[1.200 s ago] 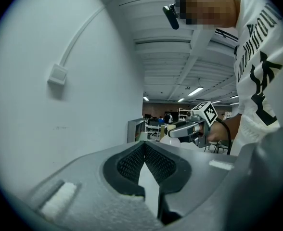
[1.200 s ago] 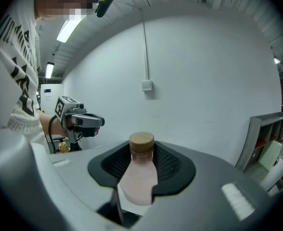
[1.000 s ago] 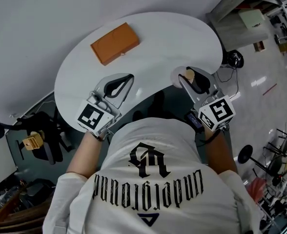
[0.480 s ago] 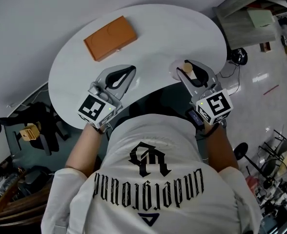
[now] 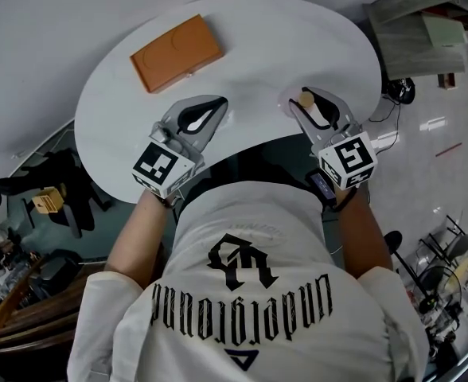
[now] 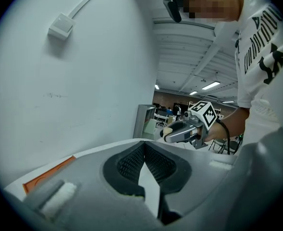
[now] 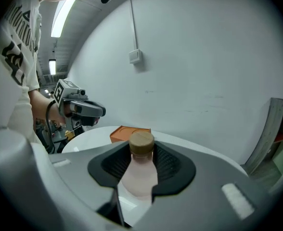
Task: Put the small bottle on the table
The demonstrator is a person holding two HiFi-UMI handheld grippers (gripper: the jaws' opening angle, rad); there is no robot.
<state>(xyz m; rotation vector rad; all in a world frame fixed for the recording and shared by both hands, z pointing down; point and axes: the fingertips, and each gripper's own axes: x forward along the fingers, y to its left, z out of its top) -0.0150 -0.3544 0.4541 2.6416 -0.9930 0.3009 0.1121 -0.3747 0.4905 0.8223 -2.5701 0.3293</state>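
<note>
Right gripper [image 5: 309,105] has its jaws clamped on the small bottle [image 7: 140,170] by the body, tan cap clear above the pads. The upright grip looks meant for a straight set-down. The bottle is over the desk's [image 5: 298,38] near right edge. The jaws hide its base, so I can't tell whether it touches. Left gripper [image 5: 216,104] jaws are closed and empty at the near edge. Orange case [image 5: 177,52] sits at the far left.

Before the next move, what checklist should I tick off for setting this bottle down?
1. Grip: the right gripper clamps the small bottle from both sides: ok.
2. The cap is on the bottle: ok.
3. The table is bare around the bottle, with the orange box far off: ok.
4. The bottle's base touches the table: cannot tell.
5. The left gripper is shut, empty and apart from the bottle: ok.
</note>
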